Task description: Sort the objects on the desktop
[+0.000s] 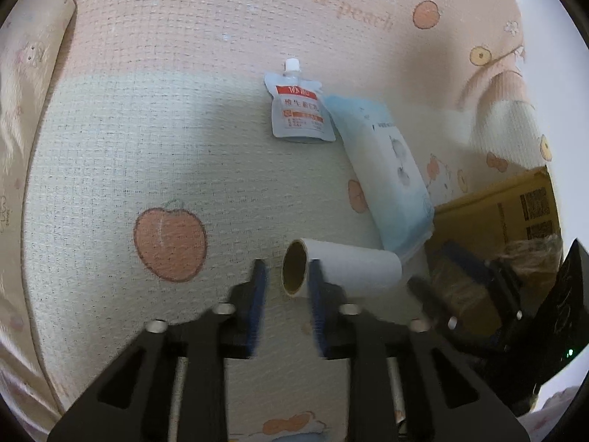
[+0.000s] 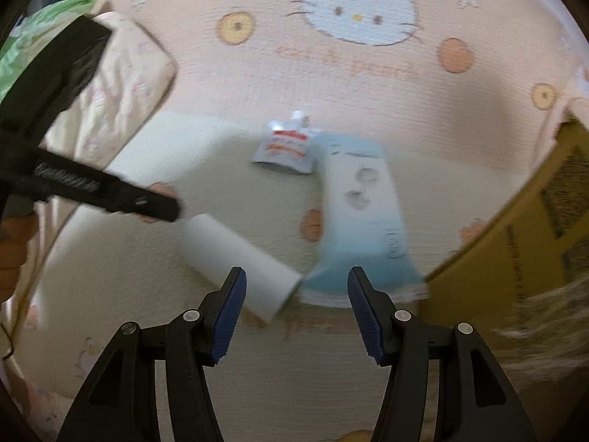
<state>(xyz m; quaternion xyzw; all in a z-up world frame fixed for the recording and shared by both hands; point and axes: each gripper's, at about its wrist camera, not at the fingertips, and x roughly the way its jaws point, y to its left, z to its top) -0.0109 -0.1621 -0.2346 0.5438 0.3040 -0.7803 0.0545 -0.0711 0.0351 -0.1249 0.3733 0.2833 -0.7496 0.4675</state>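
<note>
The surface (image 2: 460,118), covered by a cartoon-print cloth, carries every item. A cardboard box (image 2: 533,235) stands to the right of the right claw (image 2: 296,276), probably as the bin for sorted things, though its inside is not visible. The blue pack (image 2: 364,217) lies flat just ahead of the right claw, its near end between the line of the two fingers. This claw is wide open and holds nothing, so it seems poised to take the pack. The white roll (image 1: 346,269) lies on its side directly ahead of the left claw (image 1: 287,276), open core facing it; the right finger overlaps the roll's rim, but contact cannot be judged. The left claw is partly open and empty, apparently lining up on the roll. The pouch (image 1: 298,110) lies flat well beyond both claws, cap pointing away, one edge touching the pack.
</note>
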